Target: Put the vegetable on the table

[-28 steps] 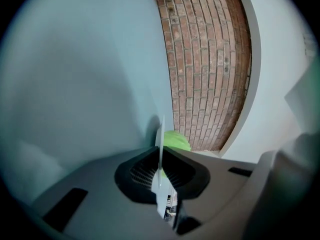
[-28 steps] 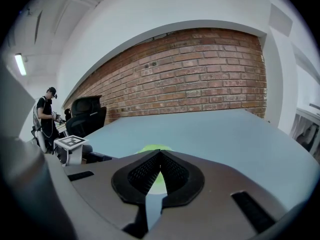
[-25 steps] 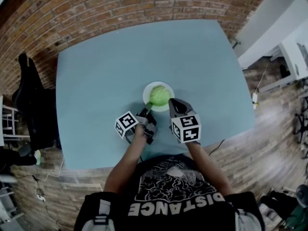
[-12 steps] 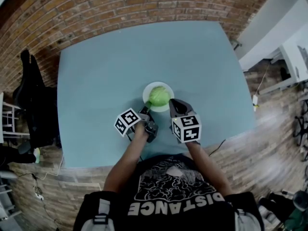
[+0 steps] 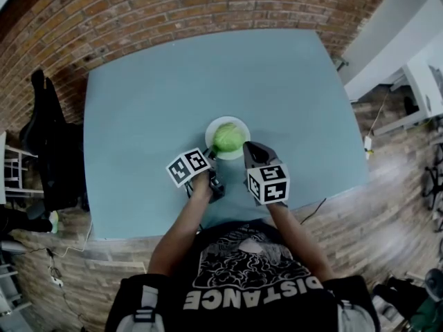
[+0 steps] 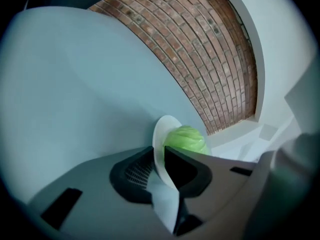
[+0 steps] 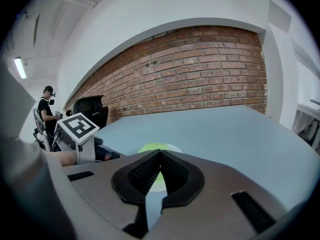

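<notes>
A pale green cabbage [image 5: 229, 137] sits on a small white plate [image 5: 240, 124] near the front middle of the blue table [image 5: 159, 81]. My left gripper [image 5: 210, 157] is rolled over and shut on the plate's near-left rim. In the left gripper view the plate [image 6: 159, 134] stands edge-on between the jaws, with the cabbage [image 6: 186, 138] just beyond it. My right gripper [image 5: 247, 146] hovers at the plate's near-right edge, shut and empty. In the right gripper view its closed jaws [image 7: 160, 157] cover most of the cabbage [image 7: 151, 147].
A black chair with dark clothing [image 5: 47, 140] stands off the table's left side. A brick wall [image 5: 138, 12] runs behind the table. A person [image 7: 48, 110] stands far off to the left. The table's front edge [image 5: 228, 223] is right behind my grippers.
My left gripper has rolled, its marker cube swinging up and to the right, while it stays at the plate's rim. The right gripper, plate and cabbage have not visibly moved.
</notes>
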`<move>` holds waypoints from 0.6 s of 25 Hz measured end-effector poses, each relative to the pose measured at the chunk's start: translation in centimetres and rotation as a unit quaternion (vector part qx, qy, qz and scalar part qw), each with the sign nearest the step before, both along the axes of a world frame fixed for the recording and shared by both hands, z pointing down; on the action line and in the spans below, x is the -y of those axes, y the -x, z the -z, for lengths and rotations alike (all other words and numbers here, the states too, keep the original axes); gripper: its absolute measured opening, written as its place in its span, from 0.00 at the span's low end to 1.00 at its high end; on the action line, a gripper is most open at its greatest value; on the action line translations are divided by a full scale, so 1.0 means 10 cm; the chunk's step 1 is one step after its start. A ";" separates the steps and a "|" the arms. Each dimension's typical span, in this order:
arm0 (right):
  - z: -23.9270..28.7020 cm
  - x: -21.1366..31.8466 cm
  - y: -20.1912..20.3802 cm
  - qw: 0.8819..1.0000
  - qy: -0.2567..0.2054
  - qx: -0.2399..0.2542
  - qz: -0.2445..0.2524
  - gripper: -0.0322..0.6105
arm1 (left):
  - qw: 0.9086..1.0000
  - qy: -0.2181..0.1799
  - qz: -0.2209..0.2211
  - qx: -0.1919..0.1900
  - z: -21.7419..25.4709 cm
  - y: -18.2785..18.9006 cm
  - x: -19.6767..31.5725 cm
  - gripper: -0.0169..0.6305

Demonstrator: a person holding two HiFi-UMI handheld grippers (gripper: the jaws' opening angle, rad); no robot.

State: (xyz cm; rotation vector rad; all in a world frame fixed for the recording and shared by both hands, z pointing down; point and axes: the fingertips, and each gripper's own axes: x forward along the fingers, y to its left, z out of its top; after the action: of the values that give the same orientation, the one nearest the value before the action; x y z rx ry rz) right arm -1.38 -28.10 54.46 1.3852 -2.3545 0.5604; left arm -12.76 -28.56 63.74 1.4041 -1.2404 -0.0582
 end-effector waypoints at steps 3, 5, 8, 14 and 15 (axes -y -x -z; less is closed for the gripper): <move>-0.01 -0.02 0.01 1.000 0.001 0.000 0.001 0.06 | 1.000 0.001 -0.010 0.019 0.00 0.01 0.00 0.11; -0.01 -0.03 0.00 1.000 0.001 -0.001 0.000 0.06 | 1.000 0.003 -0.014 0.025 0.00 0.01 0.00 0.11; -0.01 -0.04 -0.02 1.000 0.001 -0.002 -0.001 0.06 | 0.999 0.008 -0.023 0.038 -0.01 0.01 0.00 0.11; -0.01 -0.05 -0.03 1.000 0.002 -0.003 0.000 0.06 | 0.992 0.007 -0.070 0.107 0.00 -0.01 0.00 0.11; -0.02 -0.06 -0.03 1.000 0.003 -0.003 0.001 0.06 | 0.990 0.005 -0.080 0.118 0.00 -0.01 0.00 0.11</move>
State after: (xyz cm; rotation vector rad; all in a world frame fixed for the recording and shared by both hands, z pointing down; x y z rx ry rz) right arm -1.06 -27.51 54.65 1.3811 -2.3472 0.5613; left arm -12.63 -28.52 63.74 1.5294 -1.3144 0.2303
